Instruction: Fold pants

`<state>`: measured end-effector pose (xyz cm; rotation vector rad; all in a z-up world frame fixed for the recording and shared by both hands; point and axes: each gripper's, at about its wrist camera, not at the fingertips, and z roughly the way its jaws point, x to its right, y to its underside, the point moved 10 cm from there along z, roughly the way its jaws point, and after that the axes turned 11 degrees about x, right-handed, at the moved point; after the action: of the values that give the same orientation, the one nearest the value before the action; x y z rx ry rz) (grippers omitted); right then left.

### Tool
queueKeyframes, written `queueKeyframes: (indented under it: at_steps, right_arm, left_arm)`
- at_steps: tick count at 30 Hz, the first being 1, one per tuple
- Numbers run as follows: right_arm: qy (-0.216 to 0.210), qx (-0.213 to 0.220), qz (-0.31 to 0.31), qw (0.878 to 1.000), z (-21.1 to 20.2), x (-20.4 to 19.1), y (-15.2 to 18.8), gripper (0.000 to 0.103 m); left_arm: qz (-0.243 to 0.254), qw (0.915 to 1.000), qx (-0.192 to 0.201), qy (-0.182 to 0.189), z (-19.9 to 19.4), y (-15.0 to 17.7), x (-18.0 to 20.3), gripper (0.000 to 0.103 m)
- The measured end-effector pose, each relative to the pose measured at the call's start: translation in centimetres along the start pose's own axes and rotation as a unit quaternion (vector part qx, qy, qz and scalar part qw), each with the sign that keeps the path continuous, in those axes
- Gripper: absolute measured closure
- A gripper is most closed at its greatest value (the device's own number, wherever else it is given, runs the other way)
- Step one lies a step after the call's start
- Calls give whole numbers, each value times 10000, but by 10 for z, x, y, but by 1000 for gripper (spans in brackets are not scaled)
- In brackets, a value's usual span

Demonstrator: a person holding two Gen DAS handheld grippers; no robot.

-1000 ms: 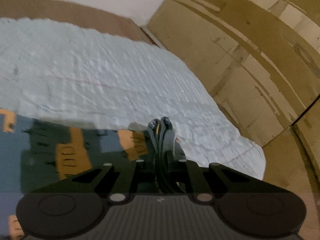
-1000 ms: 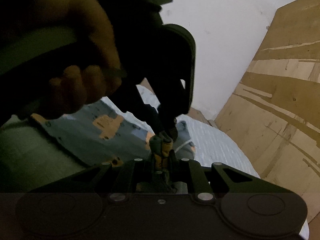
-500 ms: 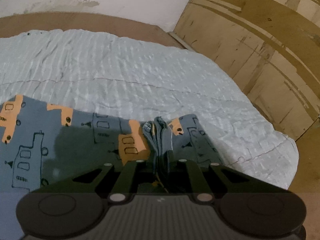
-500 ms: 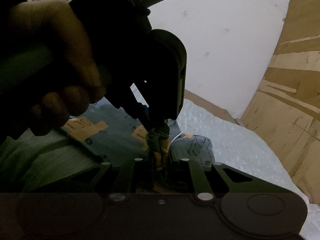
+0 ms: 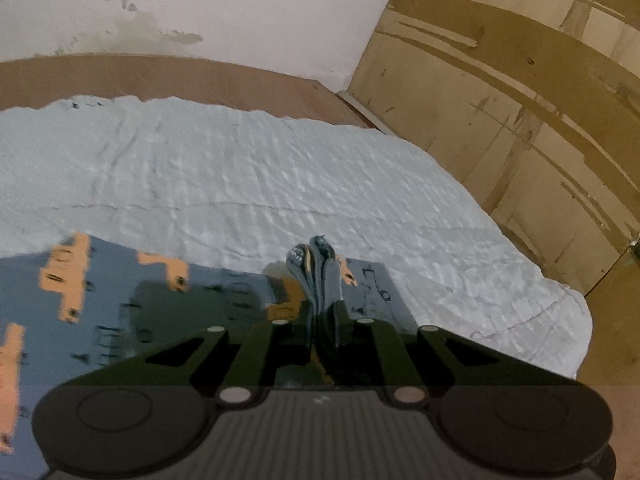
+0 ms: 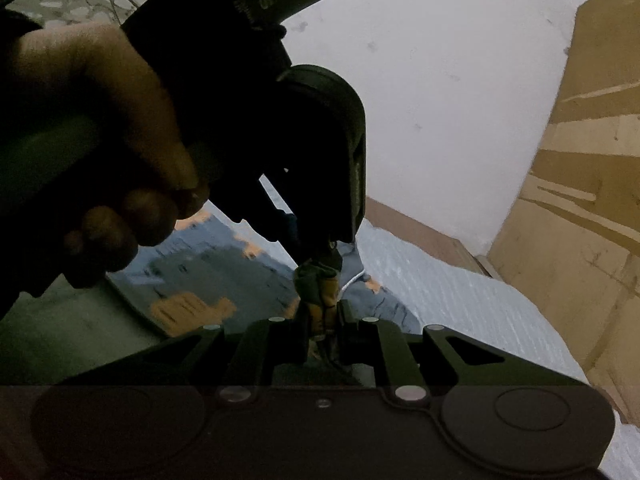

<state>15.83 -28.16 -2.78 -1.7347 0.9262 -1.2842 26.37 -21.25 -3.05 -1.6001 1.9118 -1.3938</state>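
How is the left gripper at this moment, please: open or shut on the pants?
Shut on the pants: the left gripper pinches a bunched fold of the blue printed fabric.

A pale blue quilted bedcover (image 5: 280, 184) lies over a brown bed base (image 5: 160, 76), against a stained white wall (image 5: 200, 4) and beside plywood panels (image 5: 520, 92).

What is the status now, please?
Left claw and right claw both shut on blue cotton pants with orange vehicle print. Pants over white textured bedspread. Nothing blocking.
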Motion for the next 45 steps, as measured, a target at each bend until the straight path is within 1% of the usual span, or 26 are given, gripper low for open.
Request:
queueKeyframes:
  at_steps: [4, 10, 15, 18, 22, 28, 34, 35, 36, 37, 38, 39, 40, 41, 42, 43, 45]
  right_arm:
    - [-190, 135, -17, 9997, -1, -18, -18, 89]
    - [-515, 333, 39, 9981, -2, -48, -42, 89]
    - [-823, 379, 59, 9959, 0, -76, -51, 89]
    - [-1011, 287, 126, 9944, 6, -91, -51, 89]
    - [-1225, 200, 184, 9921, 15, -111, -52, 89]
    - [-1416, 93, 174, 9897, 28, -133, -49, 89]
    - [-1517, -83, 83, 9884, 40, -147, -39, 89]
    - [-1520, -123, 81, 9883, 42, -144, -37, 88]
    - [-1520, -145, 82, 9882, 45, -145, -34, 87]
    - [-1511, -162, 92, 9883, 46, -145, -33, 82]
    - [-1500, -166, 111, 9885, 46, -143, -32, 80]
    - [-1496, -157, 130, 9885, 47, -142, -31, 75]
    - [-1508, -138, 143, 9884, 48, -140, -31, 66]
    - [-1512, -121, 141, 9883, 47, -139, -29, 60]
    - [-1504, -90, 135, 9885, 46, -135, -28, 46]
    - [-1483, -47, 141, 9888, 44, -129, -27, 39]
    - [-1390, 55, 197, 9901, 38, -116, -25, 18]
  left_arm:
    - [44, 9998, 16, -206, -17, -12, -14, 93]
    - [298, 9979, 4, -573, -44, -23, -38, 94]
    - [285, 9959, -23, -853, -61, -18, -64, 93]
    - [261, 9946, -35, -1002, -66, -13, -79, 94]
    - [359, 9922, -51, -1193, -70, -5, -98, 94]
    - [252, 9912, -117, -1295, -69, 2, -121, 94]
    - [22, 9925, -282, -1189, -63, 17, -135, 93]
    - [-24, 9926, -298, -1173, -62, 20, -137, 93]
    - [-73, 9928, -306, -1160, -61, 22, -139, 93]
    - [-109, 9928, -304, -1149, -60, 25, -141, 93]
    - [-139, 9929, -304, -1138, -60, 26, -143, 92]
    - [-171, 9931, -306, -1123, -60, 27, -145, 90]
    - [-206, 9932, -309, -1106, -60, 28, -146, 88]
    - [-227, 9930, -308, -1115, -60, 29, -148, 85]
    - [-242, 9929, -296, -1124, -61, 29, -149, 78]
    - [-250, 9927, -287, -1142, -61, 29, -150, 74]
    - [-262, 9922, -257, -1191, -61, 29, -151, 45]
